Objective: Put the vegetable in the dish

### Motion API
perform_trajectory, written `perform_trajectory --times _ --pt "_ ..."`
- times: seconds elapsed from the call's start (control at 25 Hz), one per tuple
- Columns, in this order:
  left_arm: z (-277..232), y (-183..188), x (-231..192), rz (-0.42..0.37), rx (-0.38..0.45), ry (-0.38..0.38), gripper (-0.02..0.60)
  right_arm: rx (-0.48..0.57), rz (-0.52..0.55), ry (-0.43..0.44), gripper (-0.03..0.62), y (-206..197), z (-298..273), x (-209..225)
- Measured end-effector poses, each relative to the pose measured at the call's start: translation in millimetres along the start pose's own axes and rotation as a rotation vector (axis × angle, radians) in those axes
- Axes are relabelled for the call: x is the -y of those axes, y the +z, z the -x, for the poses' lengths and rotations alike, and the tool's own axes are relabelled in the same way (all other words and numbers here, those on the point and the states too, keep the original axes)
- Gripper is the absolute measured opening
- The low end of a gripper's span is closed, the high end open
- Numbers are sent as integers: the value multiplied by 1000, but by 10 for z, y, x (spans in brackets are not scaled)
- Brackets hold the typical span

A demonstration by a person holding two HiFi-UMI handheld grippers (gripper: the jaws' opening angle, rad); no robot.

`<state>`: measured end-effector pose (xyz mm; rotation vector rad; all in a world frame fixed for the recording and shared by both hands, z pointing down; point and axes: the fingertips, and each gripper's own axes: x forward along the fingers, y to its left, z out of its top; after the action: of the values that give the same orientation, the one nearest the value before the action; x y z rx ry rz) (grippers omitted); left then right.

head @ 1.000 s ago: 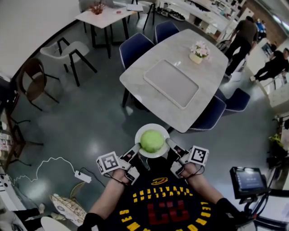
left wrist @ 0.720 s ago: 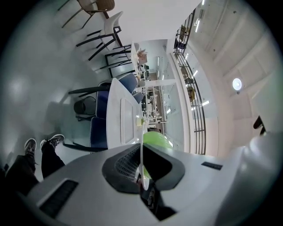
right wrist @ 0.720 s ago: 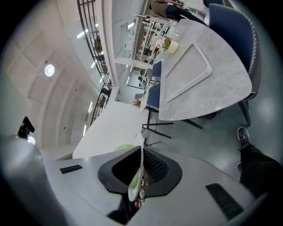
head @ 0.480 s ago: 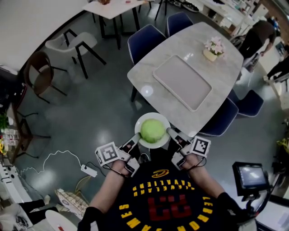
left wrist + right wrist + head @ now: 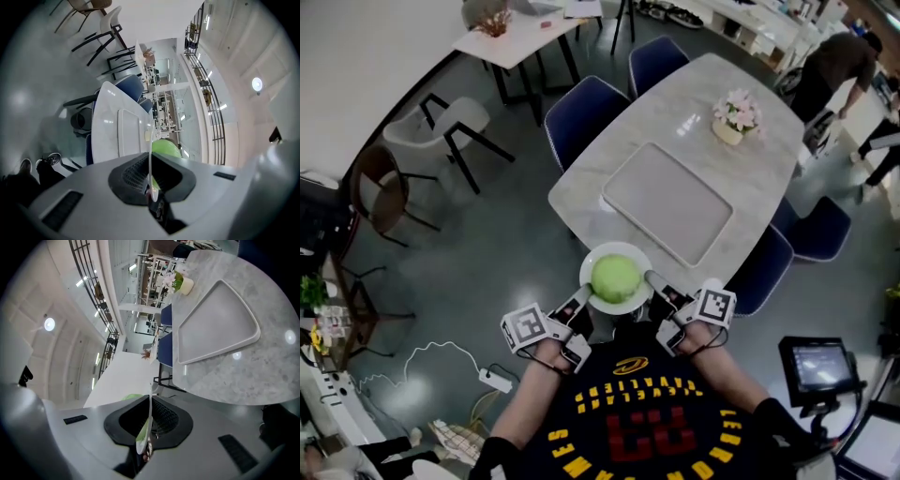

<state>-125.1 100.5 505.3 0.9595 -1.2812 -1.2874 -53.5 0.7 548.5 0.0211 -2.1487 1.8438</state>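
Marble-grey bench [image 5: 750, 159] carries a pale tray [image 5: 667, 202] and, near its far end, a flower pot [image 5: 731, 120]. At the bench's near edge is a white dish [image 5: 619, 248] with a round green vegetable [image 5: 616, 276] sitting in it; whether the dish touches the bench is unclear. The left gripper [image 5: 581, 298] clamps the dish's left rim and the right gripper [image 5: 652, 278] its right rim. Each gripper view shows the rim edge-on between the jaws, the vegetable mostly hidden.
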Motion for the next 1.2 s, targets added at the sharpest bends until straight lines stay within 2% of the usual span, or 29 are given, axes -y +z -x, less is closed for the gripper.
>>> perform_trajectory --times 0.08,0.24,0.28,0.4,0.44,0.56,0.64,0.76,0.92,1.2 --pt "-153 57 40 6 -5 0 12 8 -6 12 21 344 -87 9" --pt "-372 83 169 -21 -55 -41 12 41 -11 1 21 497 -93 0" --pt "-414 104 151 -48 -71 -28 12 53 -9 -4 21 542 -80 6" --pt "-523 306 -110 -248 -124 149 12 98 -20 2 21 750 -68 18" --pt "-624 341 -119 -262 -142 158 12 115 -28 -2 21 833 -76 39" --pt "-997 394 -34 -209 -204 105 12 173 -35 -28 21 1082 -123 122" --pt "-1187 458 -36 -208 -257 107 12 215 -41 -43 21 1209 -141 156" --pt "-1472 587 -31 -233 -345 138 12 291 -60 -67 21 1418 -162 177" --pt "-1888 743 60 -296 -500 136 12 429 -101 -100 21 1624 -180 202" --pt "-2401 864 -25 -312 -709 148 12 606 -125 -171 21 1848 -204 351"
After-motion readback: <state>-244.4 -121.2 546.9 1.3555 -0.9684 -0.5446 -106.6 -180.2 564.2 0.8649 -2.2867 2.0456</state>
